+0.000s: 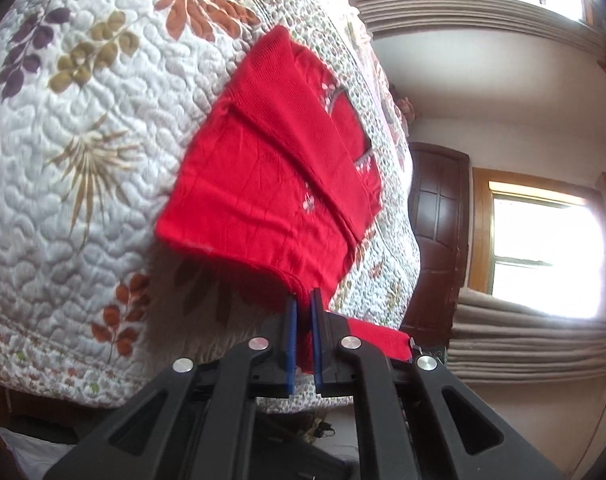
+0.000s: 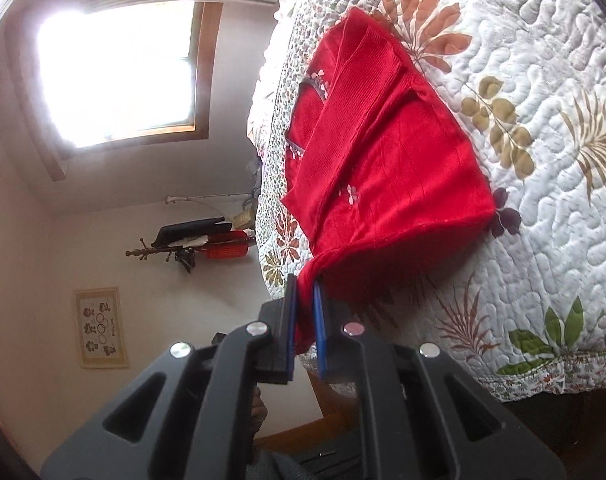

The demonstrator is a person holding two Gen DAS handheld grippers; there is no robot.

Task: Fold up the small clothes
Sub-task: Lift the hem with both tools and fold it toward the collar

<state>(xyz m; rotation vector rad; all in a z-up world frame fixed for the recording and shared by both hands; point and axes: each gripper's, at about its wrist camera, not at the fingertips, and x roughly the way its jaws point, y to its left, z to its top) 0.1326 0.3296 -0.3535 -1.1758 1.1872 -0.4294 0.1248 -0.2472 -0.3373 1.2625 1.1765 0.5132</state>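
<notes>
A quilted floral bedspread (image 1: 83,152) fills most of both wrist views, its lower edge cut off by the frame, and on it lies a red knit garment (image 1: 263,184) with its sleeves folded inward over the body, small pale flower motifs and a grey-trimmed neckline partly covered by the folds. The left gripper (image 1: 303,308) is clamped on one near hem corner and the right gripper (image 2: 305,292) on the other, both corners lifted off the bedspread; the pinched cloth hides the blue finger pads' (image 2: 291,320) inner faces, and the bright window (image 2: 115,72) is washed out
</notes>
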